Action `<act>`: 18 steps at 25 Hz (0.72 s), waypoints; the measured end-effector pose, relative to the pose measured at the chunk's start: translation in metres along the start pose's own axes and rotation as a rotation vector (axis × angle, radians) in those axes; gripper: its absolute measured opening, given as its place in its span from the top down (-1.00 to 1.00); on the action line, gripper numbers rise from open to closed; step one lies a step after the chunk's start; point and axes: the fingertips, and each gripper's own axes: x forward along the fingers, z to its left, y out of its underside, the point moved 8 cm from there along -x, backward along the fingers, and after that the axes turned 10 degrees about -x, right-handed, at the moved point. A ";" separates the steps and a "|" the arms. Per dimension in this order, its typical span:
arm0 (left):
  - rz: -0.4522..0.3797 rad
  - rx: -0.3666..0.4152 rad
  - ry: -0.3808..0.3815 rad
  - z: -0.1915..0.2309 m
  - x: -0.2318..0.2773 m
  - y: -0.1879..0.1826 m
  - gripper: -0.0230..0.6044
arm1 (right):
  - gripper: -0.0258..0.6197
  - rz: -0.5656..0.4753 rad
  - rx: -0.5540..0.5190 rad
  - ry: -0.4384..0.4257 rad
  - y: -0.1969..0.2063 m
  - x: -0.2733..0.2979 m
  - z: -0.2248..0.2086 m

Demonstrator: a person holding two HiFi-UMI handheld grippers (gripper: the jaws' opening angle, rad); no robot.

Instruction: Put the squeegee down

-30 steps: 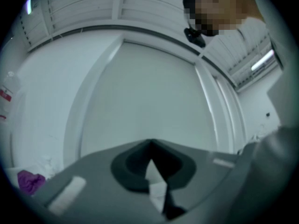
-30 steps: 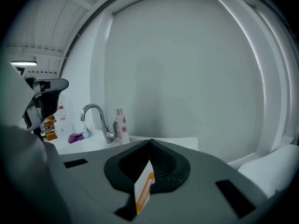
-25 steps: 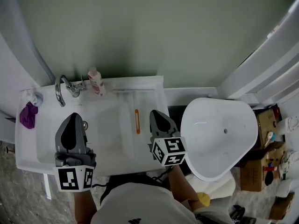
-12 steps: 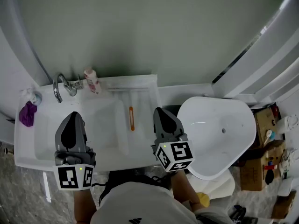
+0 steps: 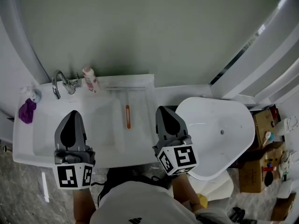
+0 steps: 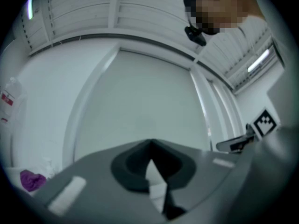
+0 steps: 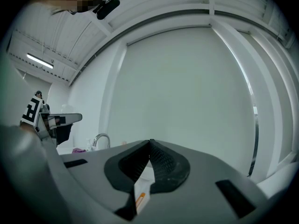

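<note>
The squeegee [image 5: 127,116], clear with an orange stripe along its handle, lies flat on the white sink counter [image 5: 140,146], its blade by the back wall. A sliver of its orange stripe [image 7: 139,198] shows below the tips in the right gripper view. My right gripper [image 5: 164,111] hovers to the squeegee's right over the counter's end, shut and holding nothing. The left gripper [image 5: 71,115] hangs over the basin to the squeegee's left, its jaws also shut and empty. In each gripper view the two jaws meet at the tip, left gripper [image 6: 150,143] and right gripper [image 7: 150,143].
A chrome faucet [image 5: 58,85] and a pink-capped bottle [image 5: 89,80] stand at the counter's back. A purple cloth [image 5: 27,111] lies at its left end. A white toilet bowl [image 5: 217,136] sits right of the counter, with cardboard boxes [image 5: 259,169] beyond it.
The right gripper has risen and drawn away to the right of the squeegee, which lies still on the counter. The left gripper has shifted only a little.
</note>
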 end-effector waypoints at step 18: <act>-0.010 0.019 -0.012 -0.015 -0.012 -0.006 0.90 | 0.92 -0.048 -0.001 -0.022 -0.008 -0.012 -0.002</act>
